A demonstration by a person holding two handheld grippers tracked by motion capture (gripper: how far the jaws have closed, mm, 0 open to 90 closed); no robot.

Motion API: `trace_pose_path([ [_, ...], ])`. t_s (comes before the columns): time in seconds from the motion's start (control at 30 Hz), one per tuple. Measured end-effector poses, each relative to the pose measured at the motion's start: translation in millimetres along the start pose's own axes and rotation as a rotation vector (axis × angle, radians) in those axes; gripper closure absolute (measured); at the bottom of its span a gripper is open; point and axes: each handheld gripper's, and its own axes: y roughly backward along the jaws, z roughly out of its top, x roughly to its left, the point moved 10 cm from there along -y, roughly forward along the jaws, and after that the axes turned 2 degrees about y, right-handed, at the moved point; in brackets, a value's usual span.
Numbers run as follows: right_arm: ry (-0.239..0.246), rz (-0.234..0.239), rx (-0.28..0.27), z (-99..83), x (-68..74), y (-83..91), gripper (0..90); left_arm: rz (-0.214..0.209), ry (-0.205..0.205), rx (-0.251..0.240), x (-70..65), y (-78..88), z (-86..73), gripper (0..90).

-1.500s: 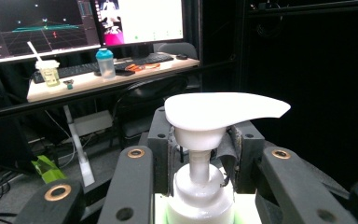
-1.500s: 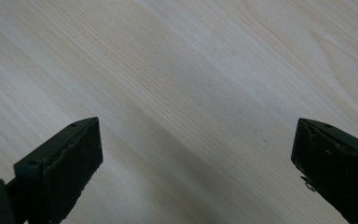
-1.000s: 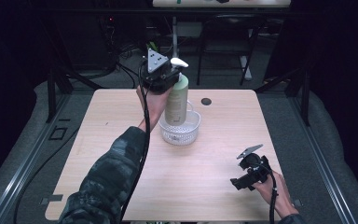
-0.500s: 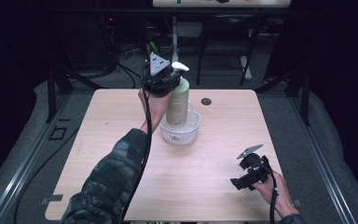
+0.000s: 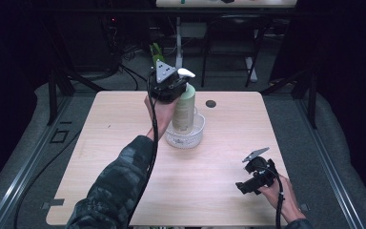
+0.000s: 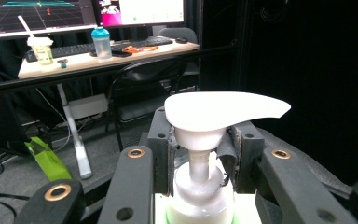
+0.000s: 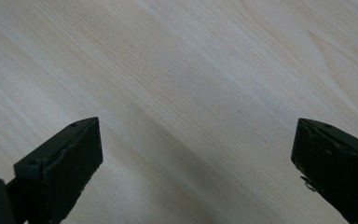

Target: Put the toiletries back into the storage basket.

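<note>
While our right gripper (image 5: pixel 246 179) idles wide open near the table (image 5: pixel 124 114) edge, our left gripper (image 6: pixel 200 149) clamps the pump bottle (image 5: pixel 185 107) by its neck, standing in the bowl (image 5: pixel 193 137) mid-table; a slip could topple both.

Black tongs (image 5: pixel 171 88), brass screws, dark camouflage sleeve (image 5: pixel 116 183).

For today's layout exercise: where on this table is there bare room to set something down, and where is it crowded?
Bare wood lies left of the basket, along the table's left edge, and between the basket and the right tool. It is crowded at the basket, where the left tool grips the pump bottle.
</note>
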Motion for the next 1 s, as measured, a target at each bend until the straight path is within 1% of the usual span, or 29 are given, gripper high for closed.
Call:
trace_pose_path([
  [0.07,0.0,0.001,0.0,0.0,0.2,-0.1,1.4,0.0,0.008,-0.003,-1.1,-1.2,-1.7,67.1],
  [0.2,0.0,0.001,0.0,-0.2,-0.1,0.0,1.5,-0.007,0.008,0.012,-3.6,-4.7,-7.5,67.1],
  [0.33,0.002,0.002,0.002,-0.4,-0.1,-0.3,1.5,-0.004,0.012,0.009,-5.7,-7.9,-9.3,67.1],
  [0.5,0.002,0.002,0.001,-0.5,-0.3,-0.3,1.5,0.0,0.006,0.013,-6.8,-11.8,-12.0,67.2],
  [0.67,0.0,0.003,0.001,-0.5,0.0,-0.2,1.4,0.009,0.013,0.012,-5.2,-14.8,-14.1,67.2],
  [0.83,0.001,0.003,0.0,-0.6,-0.1,-0.1,1.5,0.023,0.006,0.012,-2.9,-16.6,-15.4,67.2],
  [1.0,0.001,0.003,-0.002,-0.4,0.0,0.3,1.5,0.027,0.015,0.018,-0.5,-17.0,-18.2,67.2],
])
